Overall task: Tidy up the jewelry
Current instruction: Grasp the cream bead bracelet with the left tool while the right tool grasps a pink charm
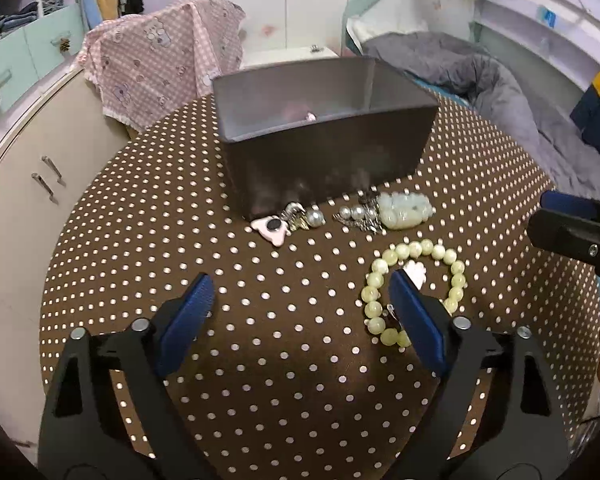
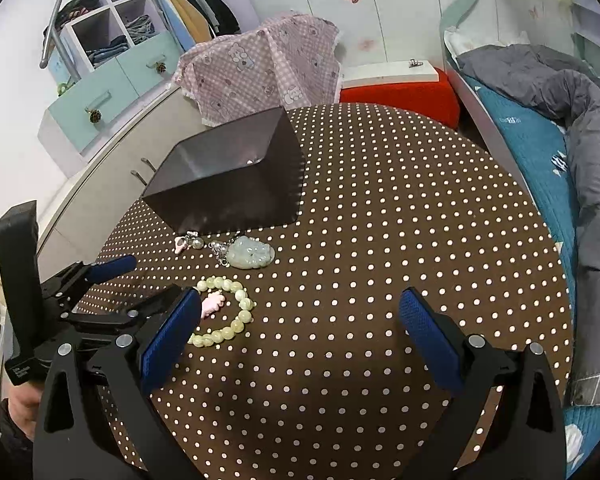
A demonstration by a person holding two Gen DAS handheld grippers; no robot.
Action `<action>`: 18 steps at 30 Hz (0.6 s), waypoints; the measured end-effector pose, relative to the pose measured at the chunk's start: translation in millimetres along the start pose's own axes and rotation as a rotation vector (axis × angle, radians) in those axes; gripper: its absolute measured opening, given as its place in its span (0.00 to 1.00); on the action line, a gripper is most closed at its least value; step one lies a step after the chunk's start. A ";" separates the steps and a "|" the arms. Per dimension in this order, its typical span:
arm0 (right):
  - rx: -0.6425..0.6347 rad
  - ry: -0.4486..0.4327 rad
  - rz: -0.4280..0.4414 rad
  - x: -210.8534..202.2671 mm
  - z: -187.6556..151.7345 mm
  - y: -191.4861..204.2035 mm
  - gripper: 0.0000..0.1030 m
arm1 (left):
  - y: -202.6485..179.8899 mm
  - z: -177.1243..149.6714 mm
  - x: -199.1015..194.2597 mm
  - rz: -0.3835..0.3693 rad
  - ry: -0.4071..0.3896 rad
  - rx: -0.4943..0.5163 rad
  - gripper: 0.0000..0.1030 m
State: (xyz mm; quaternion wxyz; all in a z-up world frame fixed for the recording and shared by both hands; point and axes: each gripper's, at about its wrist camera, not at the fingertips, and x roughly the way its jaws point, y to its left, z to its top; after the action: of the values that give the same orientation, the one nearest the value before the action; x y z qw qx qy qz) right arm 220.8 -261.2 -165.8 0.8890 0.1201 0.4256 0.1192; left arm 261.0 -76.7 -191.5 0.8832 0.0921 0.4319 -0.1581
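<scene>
A dark grey open box stands on the dotted brown tablecloth; it also shows in the right wrist view. In front of it lie a pink clip, pearl earrings and a pale jade pendant, also seen in the right wrist view. A pale green bead bracelet with a pink charm lies nearer. My left gripper is open, its right finger over the bracelet. My right gripper is open and empty, to the right of the bracelet.
The round table has a bed with a grey duvet to its right. A pink cloth-draped object and a cabinet stand behind on the left. A red stool sits beyond the table.
</scene>
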 end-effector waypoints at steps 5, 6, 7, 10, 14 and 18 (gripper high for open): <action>0.006 0.012 0.013 5.1 -2.2 0.6 0.93 | -10.3 -1.1 7.1 -0.034 0.024 0.053 0.54; 0.006 0.013 0.016 5.5 -2.1 1.5 0.93 | -11.7 -0.8 6.1 -0.064 0.020 0.063 0.48; 0.004 0.013 0.016 5.7 -2.6 2.3 0.93 | -12.6 0.1 4.8 -0.096 0.019 0.069 0.33; 0.002 0.014 0.019 7.7 -3.1 3.6 0.93 | -8.4 1.2 0.9 -0.172 0.015 0.036 0.09; 0.002 0.020 0.020 10.8 -5.5 6.0 0.93 | 3.4 0.6 -26.9 -0.210 -0.070 -0.014 0.09; -0.027 0.035 0.028 18.0 -9.5 17.6 0.93 | 13.2 -2.5 -61.7 -0.207 -0.163 -0.037 0.09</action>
State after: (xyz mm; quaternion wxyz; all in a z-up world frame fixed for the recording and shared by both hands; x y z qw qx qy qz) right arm 222.4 -238.0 -179.1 0.8810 0.1121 0.4379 0.1395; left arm 228.3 -51.4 -143.8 0.8958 0.0177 0.3688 -0.2473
